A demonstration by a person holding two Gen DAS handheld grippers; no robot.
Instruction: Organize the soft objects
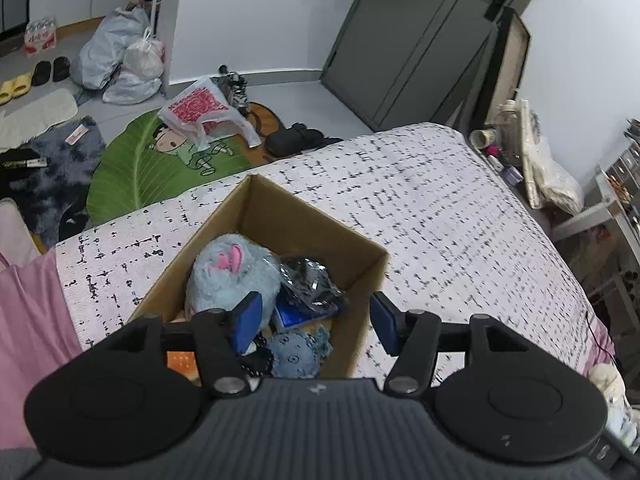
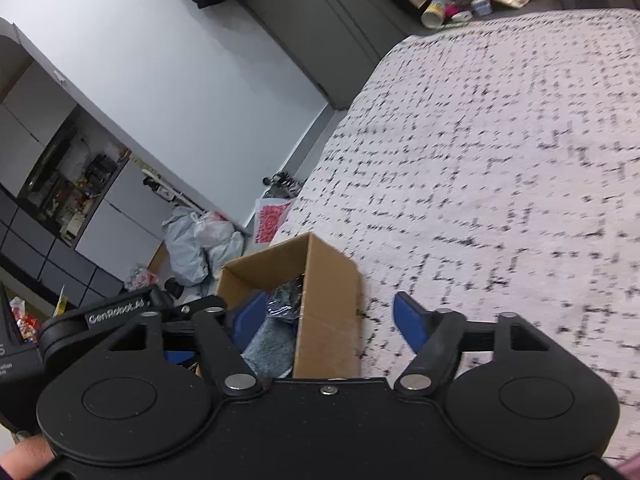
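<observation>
Hovering over the open brown cardboard box (image 1: 256, 232) on the bed's white bedspread with black dashes (image 1: 440, 208), both tools are empty. Left gripper (image 1: 316, 322): jaws spread, nothing between the blue pads, poised above the box's near end. Right gripper (image 2: 326, 320): jaws spread wide, straddling the box's right wall, pinching nothing. Box contents: fluffy pale-blue plush toy with pink ears (image 1: 228, 276), crinkled black plastic-wrapped bundle (image 1: 308, 280), small blue patterned fabric piece (image 1: 298, 354); a grey soft item shows in the right view, identity unclear. Judgement: a drop-off into the box looks just done, so the step in hand is release and clear. Next move calls for lifting both grippers free of the box rim, then finding another soft item; none lies on the visible bedspread. Room: bedspread right of the box is bare and wide; bed edge runs close behind the box, cluttered floor beyond.
</observation>
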